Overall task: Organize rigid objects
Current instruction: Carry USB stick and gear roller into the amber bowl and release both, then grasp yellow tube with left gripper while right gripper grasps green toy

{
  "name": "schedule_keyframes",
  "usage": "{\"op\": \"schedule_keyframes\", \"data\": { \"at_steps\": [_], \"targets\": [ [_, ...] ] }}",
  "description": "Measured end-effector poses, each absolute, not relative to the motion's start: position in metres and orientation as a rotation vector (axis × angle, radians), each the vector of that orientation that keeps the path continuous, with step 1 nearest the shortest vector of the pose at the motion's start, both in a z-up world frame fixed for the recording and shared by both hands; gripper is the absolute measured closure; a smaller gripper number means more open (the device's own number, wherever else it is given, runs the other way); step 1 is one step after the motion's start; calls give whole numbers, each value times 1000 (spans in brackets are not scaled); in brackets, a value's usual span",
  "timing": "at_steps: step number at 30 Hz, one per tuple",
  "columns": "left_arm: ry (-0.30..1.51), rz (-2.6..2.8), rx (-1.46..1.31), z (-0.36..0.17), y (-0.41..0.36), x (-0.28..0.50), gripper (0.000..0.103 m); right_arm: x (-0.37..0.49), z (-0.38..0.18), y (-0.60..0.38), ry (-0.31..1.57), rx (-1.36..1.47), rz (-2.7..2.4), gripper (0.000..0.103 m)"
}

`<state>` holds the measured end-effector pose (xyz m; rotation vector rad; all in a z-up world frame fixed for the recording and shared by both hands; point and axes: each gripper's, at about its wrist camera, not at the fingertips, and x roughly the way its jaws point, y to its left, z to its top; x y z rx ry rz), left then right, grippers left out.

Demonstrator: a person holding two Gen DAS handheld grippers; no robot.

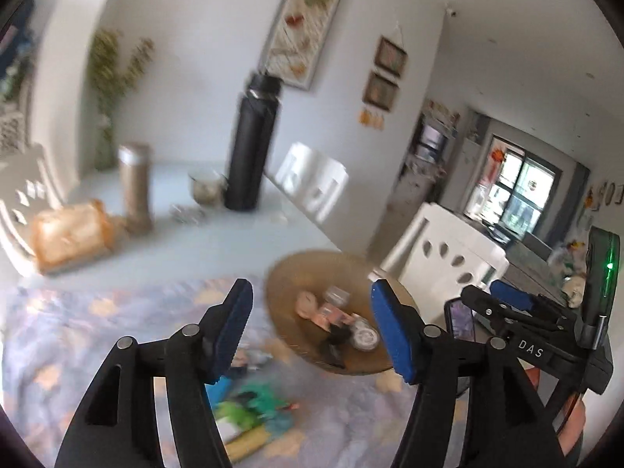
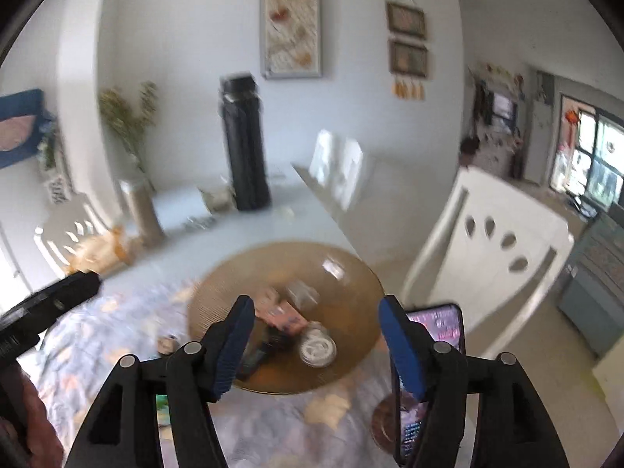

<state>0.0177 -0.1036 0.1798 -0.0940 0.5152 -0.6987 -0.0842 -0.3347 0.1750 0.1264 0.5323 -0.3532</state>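
Tan woven tray (image 2: 351, 366) holds small stiff bits; round tin (image 2: 318, 348) looks light, slick: grip across rim. Left tongs (image 1: 312, 327), right tongs (image 2: 316, 345) half-open, empty.

White walls (image 2: 187, 39) are enclosing the room, and a tall framed picture (image 1: 302, 27) is hanging above the table (image 1: 241, 234), with two small frames (image 2: 406, 41) hanging one above the other to its right. White chairs (image 2: 499, 234) with leaf-shaped cutouts are standing along the table's edge, and another (image 1: 312, 183) is sitting farther back. Daylight is coming through a dark-framed window (image 1: 514, 191) at the far right. A leafy plant (image 2: 128, 117) is standing in the left corner. A flowered cloth (image 1: 97, 331) is covering the near part of the table.
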Motion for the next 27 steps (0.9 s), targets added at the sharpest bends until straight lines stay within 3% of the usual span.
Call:
{"op": "schedule_keyframes", "data": {
  "at_steps": [7, 19, 27],
  "targets": [
    [473, -584, -113, 176, -38, -18, 42, -95, 177, -278, 498, 80, -136, 38],
    [753, -395, -83, 24, 2, 9, 42, -56, 28, -247, 742, 135, 13, 38],
    [776, -344, -72, 3, 1, 6, 42, -52, 6, -245, 761, 116, 18, 38]
  ]
}}
